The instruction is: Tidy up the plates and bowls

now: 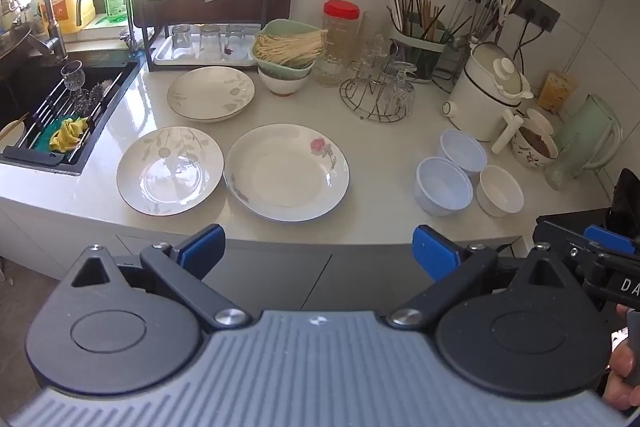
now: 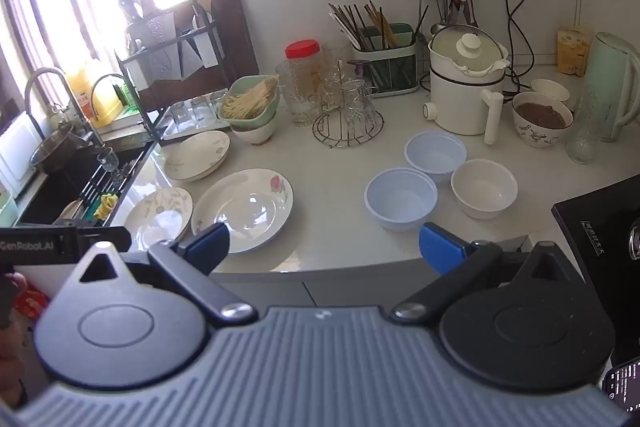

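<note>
I hold both grippers, left gripper [image 1: 318, 251] and right gripper [image 2: 324, 247], spread wide and empty, short of the counter. Rose plate [image 1: 286, 171] lies untouched, bowls [image 2: 402, 203] to its right. Nothing stacked yet; next, I'd reach for that plate's rim.

Both cameras look down at the counter [image 1: 360, 147] from its front edge — both see the rose plate [image 1: 286, 173].
</note>
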`<state>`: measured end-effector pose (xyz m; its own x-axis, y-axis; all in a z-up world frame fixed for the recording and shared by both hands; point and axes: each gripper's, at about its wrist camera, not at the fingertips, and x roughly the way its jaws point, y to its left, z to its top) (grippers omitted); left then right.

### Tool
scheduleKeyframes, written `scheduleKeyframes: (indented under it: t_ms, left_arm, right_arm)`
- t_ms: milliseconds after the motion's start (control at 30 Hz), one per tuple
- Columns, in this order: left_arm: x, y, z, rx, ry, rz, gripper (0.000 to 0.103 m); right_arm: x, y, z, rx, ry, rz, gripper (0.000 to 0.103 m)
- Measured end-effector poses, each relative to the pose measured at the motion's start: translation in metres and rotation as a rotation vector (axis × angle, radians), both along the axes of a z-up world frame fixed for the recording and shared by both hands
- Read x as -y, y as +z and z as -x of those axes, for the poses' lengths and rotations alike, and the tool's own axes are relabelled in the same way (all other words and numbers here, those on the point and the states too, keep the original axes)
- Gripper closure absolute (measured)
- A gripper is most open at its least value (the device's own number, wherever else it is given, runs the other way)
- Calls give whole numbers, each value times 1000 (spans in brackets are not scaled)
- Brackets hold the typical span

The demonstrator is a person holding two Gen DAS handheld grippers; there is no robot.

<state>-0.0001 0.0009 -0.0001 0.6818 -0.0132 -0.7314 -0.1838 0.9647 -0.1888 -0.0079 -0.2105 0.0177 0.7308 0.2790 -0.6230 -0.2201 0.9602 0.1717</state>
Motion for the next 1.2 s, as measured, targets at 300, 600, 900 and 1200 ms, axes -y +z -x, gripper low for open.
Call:
scheduleKeyframes:
  t_ms: [300, 600, 900, 1200]
  left_arm:
    - [1, 0, -5, -19, 5, -21, 2]
    - [-2, -2, -15, -35, 6, -29, 2]
    - [-15, -3, -21, -55, 35, -36, 2]
    - [-24, -4, -25, -67, 40, -39, 2]
  right_arm:
    - [-3, -3, -7, -27, 32, 7, 0]
    - [-9, -3, -14, -25, 51, 29, 0]
    - [-11, -8, -23, -55, 50, 11, 0]
    - [-18, -9, -28, -72, 50, 15, 0]
